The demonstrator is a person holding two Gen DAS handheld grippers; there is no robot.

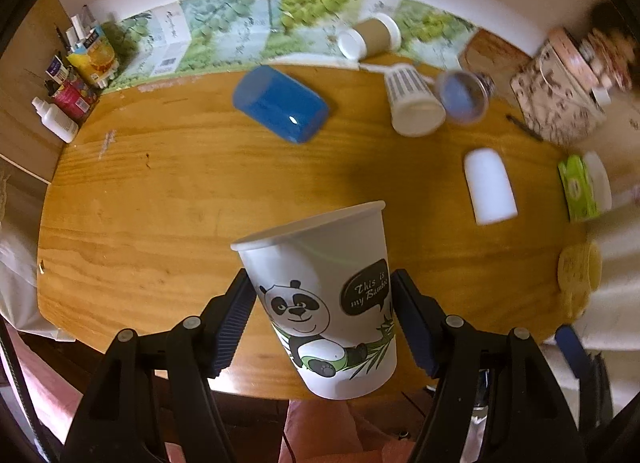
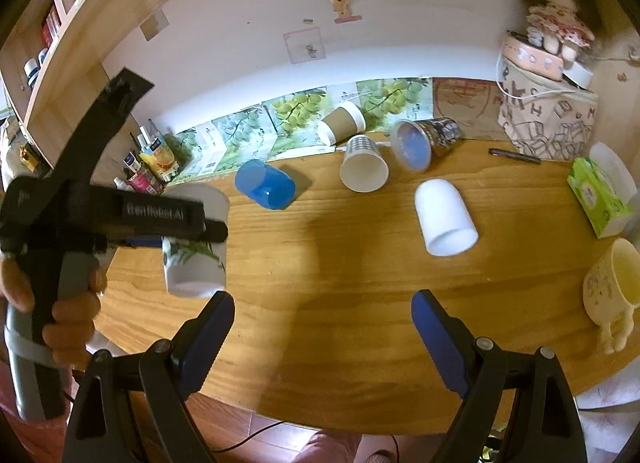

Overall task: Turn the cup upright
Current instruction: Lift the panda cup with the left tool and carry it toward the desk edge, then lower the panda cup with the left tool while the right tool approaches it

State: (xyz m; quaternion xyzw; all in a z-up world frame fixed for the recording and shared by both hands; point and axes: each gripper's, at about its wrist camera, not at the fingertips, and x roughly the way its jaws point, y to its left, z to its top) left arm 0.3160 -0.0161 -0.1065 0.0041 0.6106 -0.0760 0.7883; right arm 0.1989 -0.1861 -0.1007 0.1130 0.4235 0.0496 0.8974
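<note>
**Panda cup gripped and nearly upright, not yet set down**

The left gripper (image 1: 322, 311) is closed on the panda cup (image 1: 320, 295), one pad on each side of its wall. In the left wrist view the cup fills the lower centre of the frame, rim up and leaning a little to the left, its base over the near edge of the bench (image 1: 160, 191). In the right wrist view the same cup (image 2: 196, 239) sits at centre left, partly behind the left gripper's body, and appears lifted clear of the wood, though blur makes this uncertain.

The right gripper (image 2: 322, 327) hangs wide apart and empty over the lower centre of its own frame.

As a judgement, the flip itself looks mostly done: the mouth faces up. What remains is to level the cup, place it on the bench and let go.

Other cups lie on their sides further back: a blue cup (image 1: 280, 103), a striped cup (image 1: 414, 105), a brown cup (image 1: 370, 37), a clear cup (image 1: 464, 95) and a white cup (image 1: 490, 185). A yellow mug (image 2: 612, 283) stands at right.

Hard to make out: the panda cup's inside is hidden in both views, the point where its base might meet the bench is not shown, and the right side of the left wrist view is smeared.
</note>
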